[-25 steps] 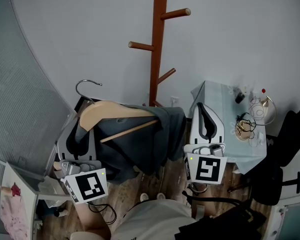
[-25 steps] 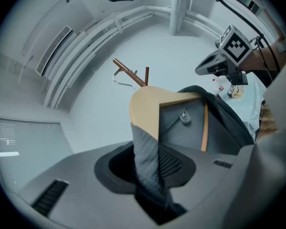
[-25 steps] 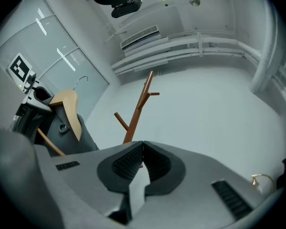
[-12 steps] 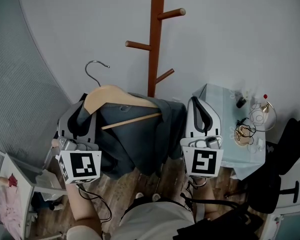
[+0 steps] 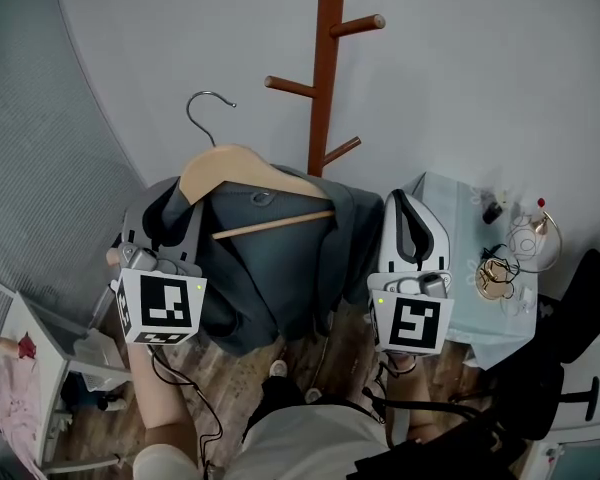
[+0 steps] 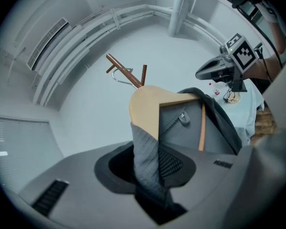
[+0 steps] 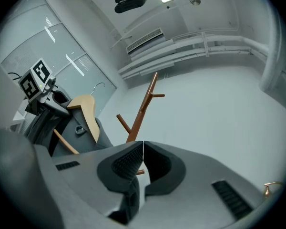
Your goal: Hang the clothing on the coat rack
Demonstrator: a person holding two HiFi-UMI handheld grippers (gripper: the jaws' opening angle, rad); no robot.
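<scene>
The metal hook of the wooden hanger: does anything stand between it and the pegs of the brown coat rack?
Nothing visible does. In the head view only bare white wall shows between the silver metal hook and the nearest peg of the brown wooden coat rack. The left gripper is shut on the grey jacket.

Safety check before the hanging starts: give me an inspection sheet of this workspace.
Surface: side table with pale cloth; wood floor.
Job's things: jacket on wooden hanger, hook free; coat rack pegs bare.
Clutter: small items on table.
Grippers: left gripper shut on jacket; right gripper shut, nothing seen held.
Cables: cable trails below left gripper.
Surroundings: white wall, black chair.
</scene>
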